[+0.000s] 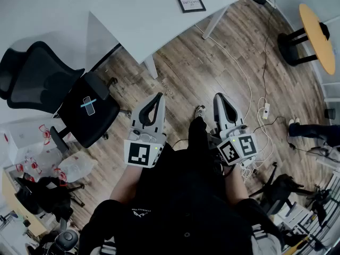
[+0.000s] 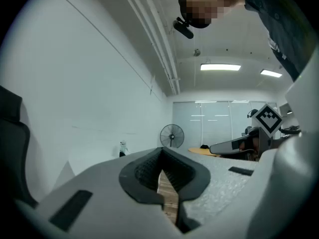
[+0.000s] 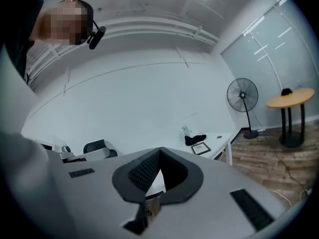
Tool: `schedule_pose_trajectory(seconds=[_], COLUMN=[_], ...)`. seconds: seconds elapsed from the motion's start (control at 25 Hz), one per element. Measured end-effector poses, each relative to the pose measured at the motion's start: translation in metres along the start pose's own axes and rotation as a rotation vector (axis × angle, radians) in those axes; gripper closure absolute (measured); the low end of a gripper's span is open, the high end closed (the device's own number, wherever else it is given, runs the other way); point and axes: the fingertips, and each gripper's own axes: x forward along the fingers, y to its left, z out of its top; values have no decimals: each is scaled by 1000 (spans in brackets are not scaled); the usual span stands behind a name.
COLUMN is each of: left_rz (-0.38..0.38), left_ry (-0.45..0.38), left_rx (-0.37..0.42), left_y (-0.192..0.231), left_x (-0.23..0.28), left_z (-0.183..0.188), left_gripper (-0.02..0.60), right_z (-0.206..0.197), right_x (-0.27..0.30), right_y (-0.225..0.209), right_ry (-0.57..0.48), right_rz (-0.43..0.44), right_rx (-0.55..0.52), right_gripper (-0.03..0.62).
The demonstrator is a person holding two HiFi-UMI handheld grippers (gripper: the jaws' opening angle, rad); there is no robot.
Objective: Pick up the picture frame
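Observation:
The picture frame [image 1: 190,1], black-edged with a pale print, lies flat on the white table [image 1: 143,15] far ahead of me. In the right gripper view the picture frame [image 3: 201,148] sits near the table's end, beside a dark object [image 3: 195,139]. My left gripper [image 1: 159,95] and right gripper [image 1: 219,96] are held close to my body over the wooden floor, well short of the table. Both point forward with their jaws closed together and nothing between them. The left gripper view faces a white wall and ceiling, and the frame is not in it.
A black office chair [image 1: 79,108] stands at the left by the table. A round yellow-topped table [image 1: 317,36] is at the far right, with white cables [image 1: 263,110] trailing on the floor. A standing fan [image 3: 242,96] is beyond the table. Bags [image 1: 74,166] lie low left.

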Motion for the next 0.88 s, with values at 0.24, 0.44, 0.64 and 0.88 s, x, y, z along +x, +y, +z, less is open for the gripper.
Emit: schedule_pose_trajectory(seconds=[0.24, 0.44, 0.64, 0.88], left_rz=[-74, -86, -4, 35], left_ry=[-52, -33, -37, -20], left_rx=[-10, 28, 48, 59], left_y=[-62, -116, -178, -260], left_x=[-41, -64, -75, -81], left_z=[36, 36, 33, 27], left_gripper=[575, 575, 575, 575], right_z=[22, 27, 31, 35], right_x=[-69, -121, -190, -261], right_y=[42, 52, 28, -30], right_ry=[-45, -80, -88, -53], right_rz=[26, 75, 153, 148], right_rx=[-101, -128, -121, -124], right_gripper=[595, 595, 595, 595])
